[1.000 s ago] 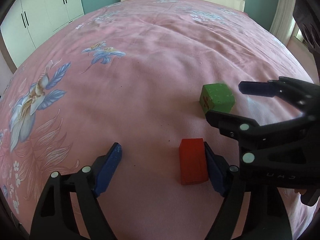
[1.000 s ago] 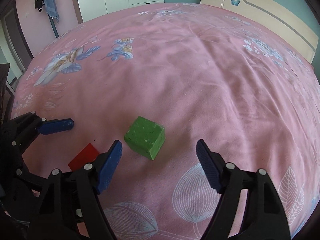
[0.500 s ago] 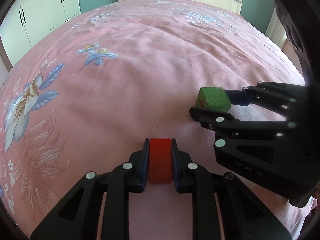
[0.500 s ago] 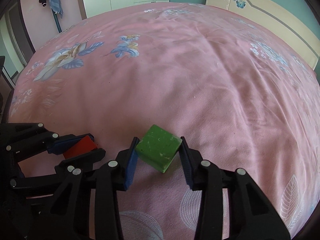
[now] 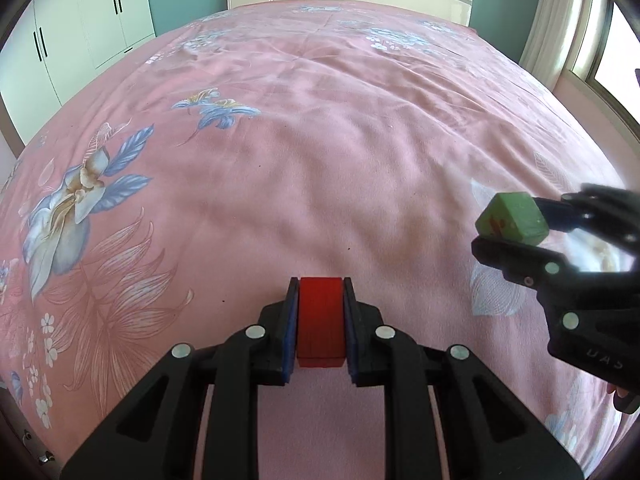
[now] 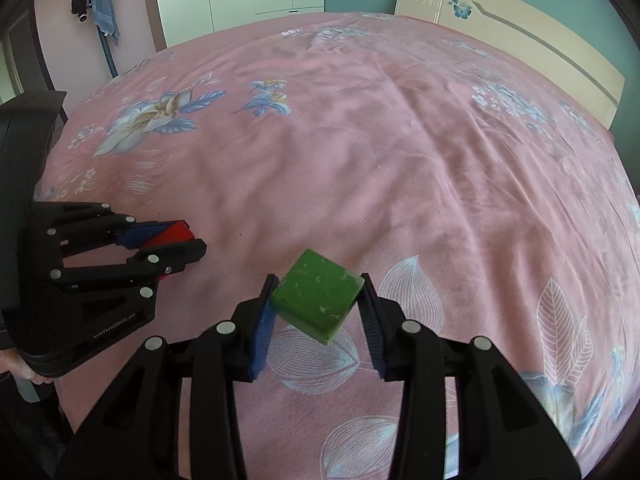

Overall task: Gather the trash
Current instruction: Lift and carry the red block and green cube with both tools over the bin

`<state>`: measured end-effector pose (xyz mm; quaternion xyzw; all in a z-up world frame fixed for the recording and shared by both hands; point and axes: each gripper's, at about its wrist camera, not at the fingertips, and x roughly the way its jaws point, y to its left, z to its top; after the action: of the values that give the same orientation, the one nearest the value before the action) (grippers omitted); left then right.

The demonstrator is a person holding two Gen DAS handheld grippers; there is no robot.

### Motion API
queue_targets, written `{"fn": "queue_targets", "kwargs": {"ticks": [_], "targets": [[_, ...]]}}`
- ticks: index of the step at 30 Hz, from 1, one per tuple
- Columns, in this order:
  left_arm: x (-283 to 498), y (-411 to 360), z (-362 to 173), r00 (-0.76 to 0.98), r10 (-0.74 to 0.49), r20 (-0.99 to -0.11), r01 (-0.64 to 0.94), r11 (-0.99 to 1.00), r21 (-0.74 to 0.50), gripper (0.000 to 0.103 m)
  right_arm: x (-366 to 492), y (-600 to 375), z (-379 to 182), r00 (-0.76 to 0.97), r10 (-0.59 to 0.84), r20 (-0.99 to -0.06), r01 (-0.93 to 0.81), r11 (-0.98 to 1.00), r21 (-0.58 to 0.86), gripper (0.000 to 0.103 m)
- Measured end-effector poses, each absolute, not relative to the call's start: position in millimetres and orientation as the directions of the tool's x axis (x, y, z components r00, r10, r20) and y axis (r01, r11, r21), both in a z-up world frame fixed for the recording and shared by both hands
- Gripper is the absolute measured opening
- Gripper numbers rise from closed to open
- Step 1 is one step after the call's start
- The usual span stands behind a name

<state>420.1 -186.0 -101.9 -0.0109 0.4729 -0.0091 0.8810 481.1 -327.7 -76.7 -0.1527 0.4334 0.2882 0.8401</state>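
Red block (image 5: 321, 320) clamped squarely between the blue pads of the left tool (image 5: 321, 308), at 6 o'clock in the left wrist view. Green block (image 6: 318, 294), tilted corner-down, clamped in the right tool (image 6: 318, 300), at 3 o'clock from the left tool. Both blocks are above the pink floral bedspread (image 5: 320, 140).

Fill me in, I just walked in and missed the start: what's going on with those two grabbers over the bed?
A person is picking up two blocks from the pink bedspread, one handheld gripper in each hand. The left gripper is shut on a red block, held squarely between its pads. The right gripper is shut on a green block, pinched cornerwise so it sits tilted. Both blocks look lifted off the bedspread. No bin or bag shows in either view.
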Motion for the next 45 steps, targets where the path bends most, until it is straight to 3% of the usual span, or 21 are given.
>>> {"fn": "queue_targets", "kwargs": {"ticks": [20, 45], "targets": [[318.8, -130.3, -71.9, 0.575, -0.089, -0.814, 0.203, 0.978, 0.037, 0.022, 324.7, -303.5, -19.3, 0.513, 0.336, -0.79, -0.628, 0.774, -0.078, 0.041], [207.5, -85.2, -64.3, 0.538, -0.116, -0.835, 0.294, 0.954, 0.057, 0.022, 182.1, -262.5, 16.9, 0.501, 0.333, -0.799, -0.66, 0.744, -0.104, 0.041]]}}
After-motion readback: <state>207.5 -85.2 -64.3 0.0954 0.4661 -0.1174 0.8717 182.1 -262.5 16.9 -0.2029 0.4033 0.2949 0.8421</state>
